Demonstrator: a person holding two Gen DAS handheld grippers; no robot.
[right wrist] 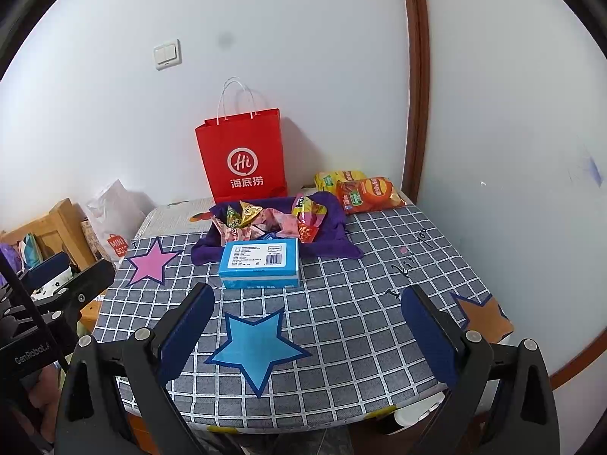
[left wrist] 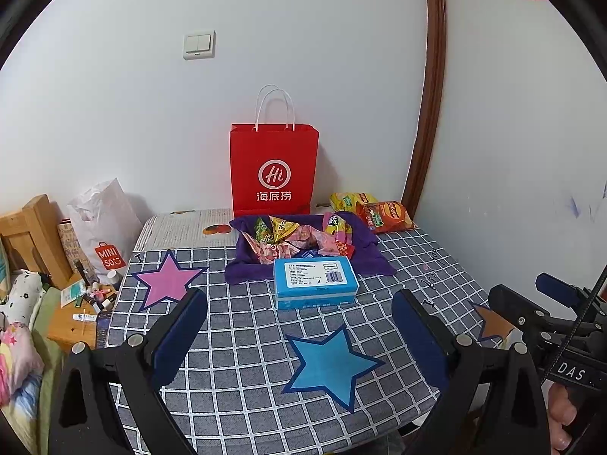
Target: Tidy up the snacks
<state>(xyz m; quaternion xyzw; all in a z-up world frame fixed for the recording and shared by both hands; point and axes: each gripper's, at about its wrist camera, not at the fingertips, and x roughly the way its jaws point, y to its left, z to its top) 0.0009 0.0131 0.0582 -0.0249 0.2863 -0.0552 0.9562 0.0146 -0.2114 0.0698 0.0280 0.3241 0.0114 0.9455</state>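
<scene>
My left claw [left wrist: 299, 326] and right claw [right wrist: 307, 322] hover spread and empty over the grey checked tabletop [right wrist: 341, 303]; the blue rectangular tissue box [right wrist: 260, 261] lies straight ahead, long axis crosswise, before the purple cloth tray of foil snack packets [right wrist: 265, 223]; neither claw looks clearly nearer

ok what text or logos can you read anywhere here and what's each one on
"Hi" and "海底捞": red paper bag
"MINI SO": white plastic bag
"DAS": right tongs' body
"GenRobot.A", cut off: left tongs' body
Blue box label, chip bags, handwriting on tablecloth: too small or blurred
</scene>
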